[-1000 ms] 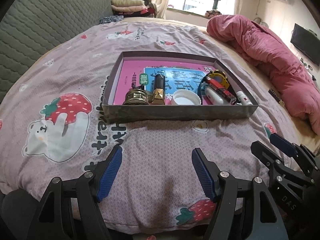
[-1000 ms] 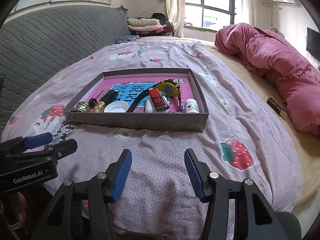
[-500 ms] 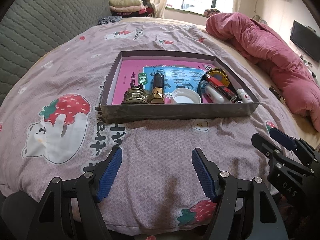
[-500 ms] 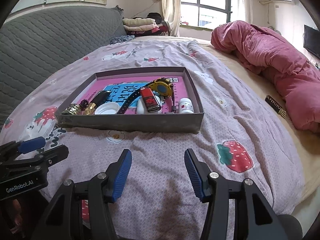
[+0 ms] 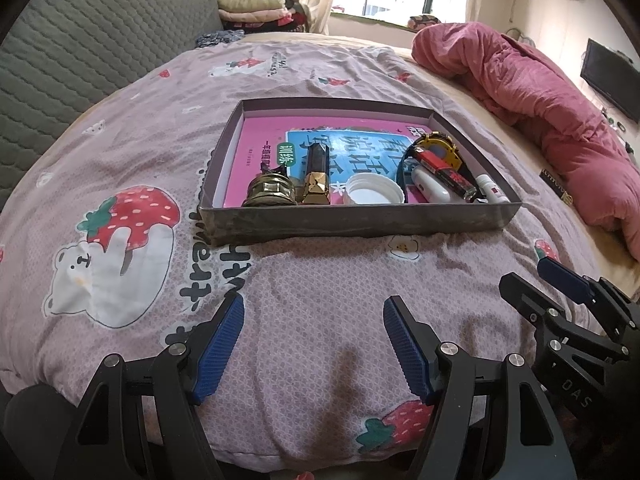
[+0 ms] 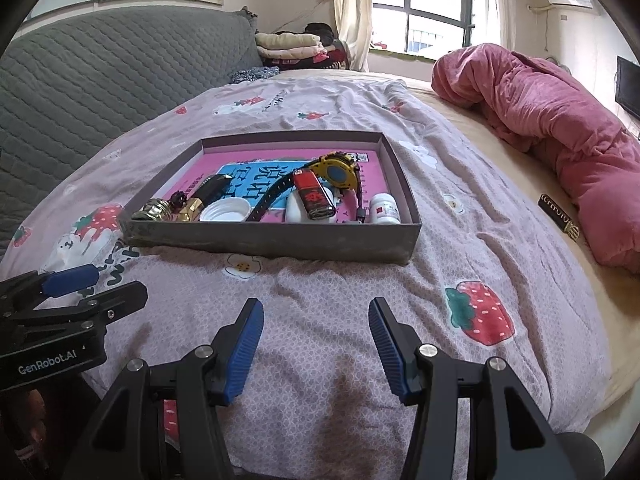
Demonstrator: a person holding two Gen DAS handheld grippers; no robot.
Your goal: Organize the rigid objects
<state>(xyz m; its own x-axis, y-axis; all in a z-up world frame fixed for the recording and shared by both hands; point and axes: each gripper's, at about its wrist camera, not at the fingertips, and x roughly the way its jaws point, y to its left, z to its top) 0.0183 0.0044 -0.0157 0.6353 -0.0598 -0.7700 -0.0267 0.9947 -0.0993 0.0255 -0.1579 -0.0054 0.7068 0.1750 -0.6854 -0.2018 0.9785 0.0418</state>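
A shallow grey box lies on the bed with a pink book in its bottom. Along its near side sit a gold ornament, a black and gold bottle, a white lid, a yellow watch, a red lighter and a small white bottle. My left gripper is open and empty over the bedspread, short of the box. My right gripper is open and empty beside it.
A rumpled pink quilt lies along the right of the bed. A small black and gold case lies by it. A grey quilted headboard stands at the left. Folded clothes are stacked at the far end.
Both grippers have drawn back a little and lifted, so the box looks slightly farther away. Their jaws have stayed open. Nothing in the box has moved.
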